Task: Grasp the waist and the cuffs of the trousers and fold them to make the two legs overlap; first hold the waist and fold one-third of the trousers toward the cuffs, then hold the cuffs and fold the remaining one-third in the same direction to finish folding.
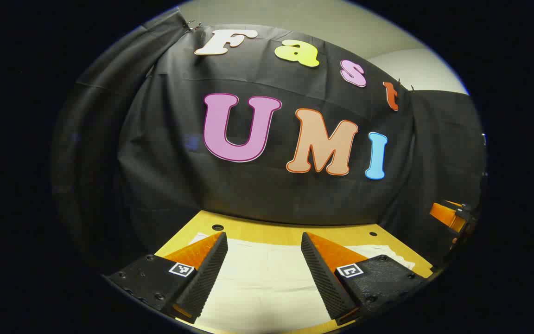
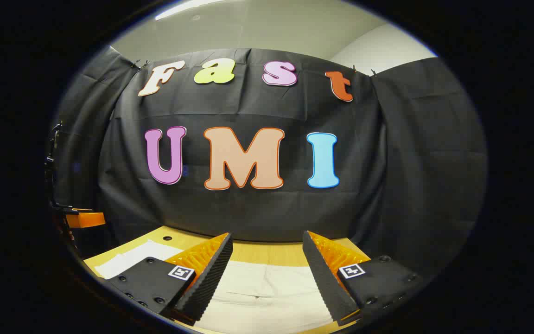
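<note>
Your left gripper (image 1: 263,241) hangs above the table (image 1: 290,232) with its fingers spread wide apart and nothing between them. Through the gap, in the left gripper view, you see the trousers (image 1: 267,287), pale cream cloth lying flat on the yellow wooden top. The cloth reaches under both fingers and runs toward the far edge, where a bare strip of wood with small round holes (image 1: 217,227) stays uncovered just before the black cloth wall (image 1: 165,153).

Your right gripper (image 2: 267,241) is likewise held wide apart, gripping nothing, and sits above the same garment. In the right gripper view the trousers (image 2: 262,292) show a soft horizontal crease or seam between the fingers; you cannot tell from here whether that is the waist or a fold. A lighter flat part of the cloth (image 2: 123,260) stretches off to the left of the left finger, near one of the table's (image 2: 267,253) holes.

At the right edge of the left gripper view a part of your other gripper (image 1: 448,215) shows, well apart and raised above the table; at the left edge of the right gripper view its counterpart (image 2: 84,219) appears in the same way.
</note>
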Tool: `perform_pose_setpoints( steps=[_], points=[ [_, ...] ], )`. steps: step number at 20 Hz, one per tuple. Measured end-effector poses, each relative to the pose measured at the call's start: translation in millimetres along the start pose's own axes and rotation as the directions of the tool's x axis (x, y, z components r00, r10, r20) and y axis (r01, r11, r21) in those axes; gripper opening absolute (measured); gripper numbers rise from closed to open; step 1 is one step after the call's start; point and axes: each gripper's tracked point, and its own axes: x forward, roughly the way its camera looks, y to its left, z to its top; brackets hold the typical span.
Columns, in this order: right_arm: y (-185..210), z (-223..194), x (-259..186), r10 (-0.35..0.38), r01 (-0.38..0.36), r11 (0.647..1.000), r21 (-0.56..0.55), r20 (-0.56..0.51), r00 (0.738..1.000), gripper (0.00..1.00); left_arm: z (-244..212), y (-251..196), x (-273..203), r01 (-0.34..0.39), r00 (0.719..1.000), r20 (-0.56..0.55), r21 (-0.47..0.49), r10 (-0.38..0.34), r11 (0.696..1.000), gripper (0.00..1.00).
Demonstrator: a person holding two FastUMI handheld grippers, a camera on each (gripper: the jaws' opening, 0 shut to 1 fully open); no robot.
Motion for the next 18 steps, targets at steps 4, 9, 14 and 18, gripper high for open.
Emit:
perform_pose_setpoints(
  steps=[4, 9, 14, 18],
  points=[
    [-2, -2, -3, -0.009, 0.009, 1.000, -0.007, -0.007, 1.000, 0.98, -5, 0, 5, 0.006, 1.000, -0.017, 0.013, -0.006, 1.000, 0.95],
    [0, -11, 2, -0.011, 0.010, 1.000, -0.018, -0.032, 0.999, 0.97, -9, 4, 9, 0.003, 1.000, -0.027, 0.031, -0.002, 1.000, 0.95],
    [6, -15, 5, -0.001, 0.000, 1.000, -0.028, -0.042, 0.999, 0.97, -10, 10, 11, 0.000, 0.999, -0.033, 0.059, 0.002, 0.998, 0.97],
    [12, -18, 6, 0.007, -0.008, 1.000, -0.018, -0.057, 0.998, 0.99, -30, 16, 7, 0.030, 0.995, -0.095, 0.105, -0.020, 0.994, 0.95]
  ],
)
